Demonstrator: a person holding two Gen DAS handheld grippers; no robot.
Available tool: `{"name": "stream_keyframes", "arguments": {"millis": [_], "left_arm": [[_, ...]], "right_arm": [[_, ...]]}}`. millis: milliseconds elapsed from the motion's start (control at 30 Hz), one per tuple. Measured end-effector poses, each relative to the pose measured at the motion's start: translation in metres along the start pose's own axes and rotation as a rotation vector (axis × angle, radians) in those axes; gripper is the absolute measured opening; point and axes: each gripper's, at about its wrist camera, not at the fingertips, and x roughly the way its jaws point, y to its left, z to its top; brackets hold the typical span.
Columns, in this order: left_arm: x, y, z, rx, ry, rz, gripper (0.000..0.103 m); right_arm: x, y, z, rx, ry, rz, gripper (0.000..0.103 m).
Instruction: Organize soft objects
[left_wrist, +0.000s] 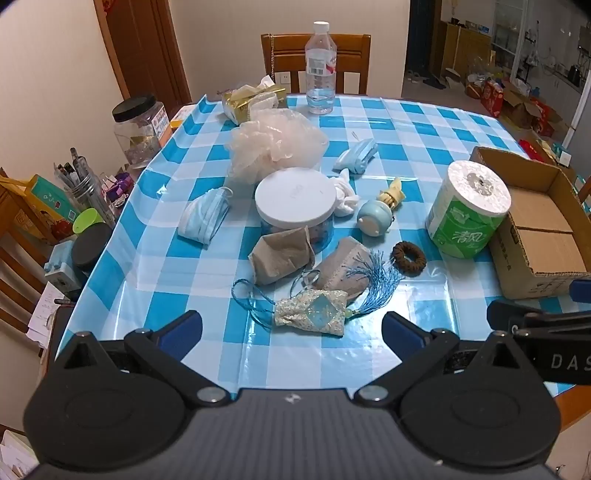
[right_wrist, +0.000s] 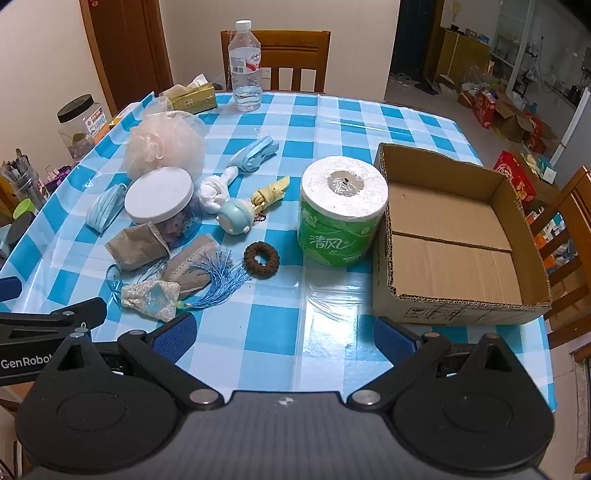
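Soft things lie on the blue-checked table: a floral sachet (left_wrist: 312, 312) with a blue tassel (left_wrist: 376, 282), two grey cloth pouches (left_wrist: 282, 254), a brown hair tie (left_wrist: 409, 257), a peach bath pouf (left_wrist: 275, 142), face masks (left_wrist: 205, 216), knotted cloths. An empty cardboard box (right_wrist: 454, 236) stands at the right. My left gripper (left_wrist: 291, 328) is open, just short of the sachet. My right gripper (right_wrist: 284, 338) is open and empty over the table's near edge, left of the box. The sachet also shows in the right wrist view (right_wrist: 151, 297).
A wrapped toilet roll (right_wrist: 341, 210) stands beside the box. A white-lidded jar (left_wrist: 295, 206), a small blue round toy (left_wrist: 375, 218), a water bottle (left_wrist: 320, 70) and a tissue pack (left_wrist: 251, 99) are on the table. Chairs stand behind and right; clutter lines the left edge.
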Motion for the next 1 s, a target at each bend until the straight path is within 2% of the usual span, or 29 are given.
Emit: {"name": "stream_keyframes", "arguments": {"millis": [1000], "left_arm": [[-0.0085,-0.0046,0.0047,-0.006,-0.01,0.009,0.102]], "right_arm": [[-0.0034,-0.0073,0.0008,-0.004,-0.013,0.029,0.103]]}}
